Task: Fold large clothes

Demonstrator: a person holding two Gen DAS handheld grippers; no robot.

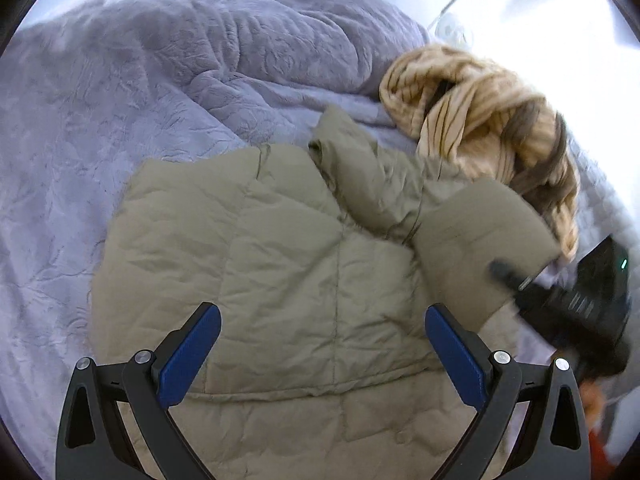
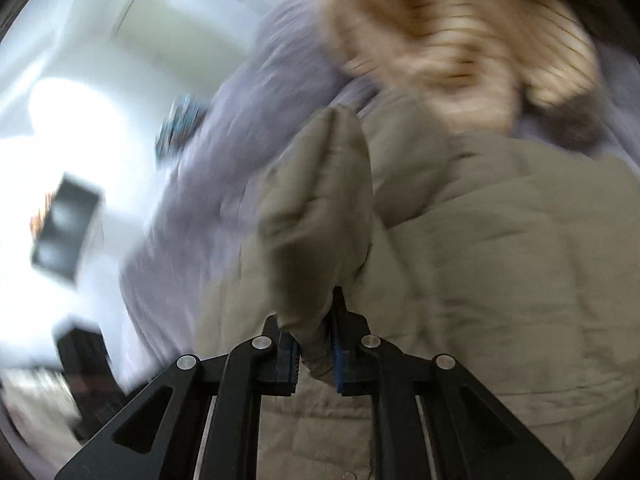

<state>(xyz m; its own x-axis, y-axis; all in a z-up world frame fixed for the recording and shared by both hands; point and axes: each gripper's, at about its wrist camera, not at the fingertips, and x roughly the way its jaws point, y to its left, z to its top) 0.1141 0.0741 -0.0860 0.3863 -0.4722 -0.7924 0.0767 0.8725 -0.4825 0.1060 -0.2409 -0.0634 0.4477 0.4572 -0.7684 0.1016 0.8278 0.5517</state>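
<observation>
— Jacket [image 1: 280,264] lies spread on the purple blanket [image 1: 100,140], yes? Where exactly is it?

— On the near part of the bed, just below the left gripper [image 1: 322,354]. It is a padded, olive-coloured jacket with its smooth back side up. Its long axis seems to run from the near edge toward the far side, where a folded part, maybe the hood or collar, points away from us.

— Why is the sleeve [image 2: 320,216] standing up?

— Because the right gripper [image 2: 316,354] has pinched its end. The jaws are almost closed, with the cuff cloth squeezed between the blue pads. The sleeve rises from the grip like a short column, so I think it is being lifted to fold it across the body.

— And the left gripper?

— Its jaws are wide apart and hold nothing. It hangs above the jacket, perhaps ready to press the cloth flat or to take the other side.

— What is the striped thing?

— A beige striped garment [image 1: 480,128], bunched at the far right, touching the jacket's edge. I guess it waits for its turn.
</observation>
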